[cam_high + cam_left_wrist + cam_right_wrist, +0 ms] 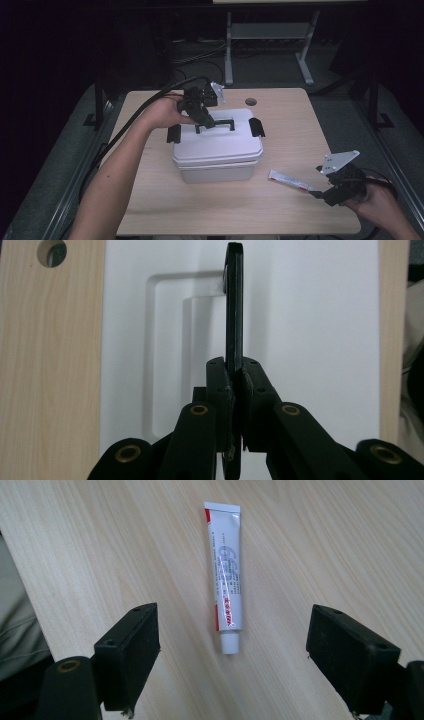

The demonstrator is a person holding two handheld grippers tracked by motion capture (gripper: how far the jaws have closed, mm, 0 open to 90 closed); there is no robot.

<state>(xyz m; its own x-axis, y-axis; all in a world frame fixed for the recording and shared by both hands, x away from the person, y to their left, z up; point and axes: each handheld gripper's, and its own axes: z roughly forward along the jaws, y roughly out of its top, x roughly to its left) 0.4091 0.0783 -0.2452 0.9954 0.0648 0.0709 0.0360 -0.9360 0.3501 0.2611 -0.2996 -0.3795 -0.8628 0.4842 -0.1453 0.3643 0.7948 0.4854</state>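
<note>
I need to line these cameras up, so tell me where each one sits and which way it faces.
High view: above the person's side, looking forward and down on the table; both forearms enter from below.
Left gripper view: rides the left gripper, looking down on the white box, jaws shut on its black handle.
Right gripper view: rides the right gripper, open around the tube.
Shared: box and tube appear from above too.

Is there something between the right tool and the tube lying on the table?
Nothing visible. The right tool stands open, and the white tube lies flat on bare wood just ahead of its jaws, cap end nearest. The white storage box sits off to the side, its handle gripped by the left tool.
</note>
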